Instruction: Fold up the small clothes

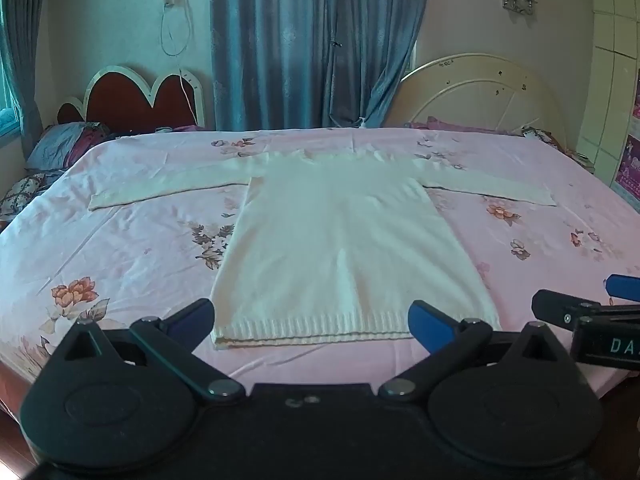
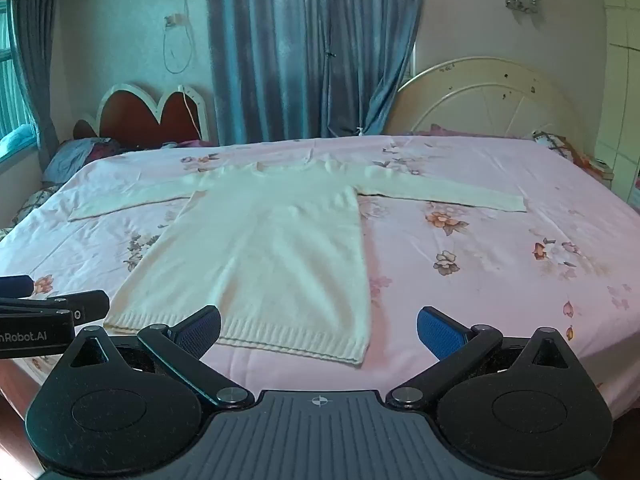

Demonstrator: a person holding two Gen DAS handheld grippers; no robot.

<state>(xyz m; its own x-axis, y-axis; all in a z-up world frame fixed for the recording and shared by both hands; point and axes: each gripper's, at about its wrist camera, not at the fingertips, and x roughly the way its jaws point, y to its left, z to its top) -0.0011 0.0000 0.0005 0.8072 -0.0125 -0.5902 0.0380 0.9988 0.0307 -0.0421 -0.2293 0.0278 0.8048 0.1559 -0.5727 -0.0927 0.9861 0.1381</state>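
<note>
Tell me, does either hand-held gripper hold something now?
Nothing: left hand-held gripper and right hand-held gripper are open, short of the white sweater.

Two wrist views from the foot of the bed (image 1: 120,248)

Both faced the curtain (image 2: 312,48), side by side, near the mattress edge; each showed the same sweater (image 1: 344,240).

Floral bedsheet (image 1: 120,248), blue curtains (image 1: 312,48), perhaps pillows (image 1: 60,144).

In front of me is the bed (image 1: 120,248), covered by a pink sheet (image 2: 500,280) printed with flowers. A white knit sweater (image 1: 340,240) lies flat on the sheet, both sleeves stretched out sideways, its ribbed hem nearest me and the neckline toward the far edge. The sheet shows light creases.
</note>
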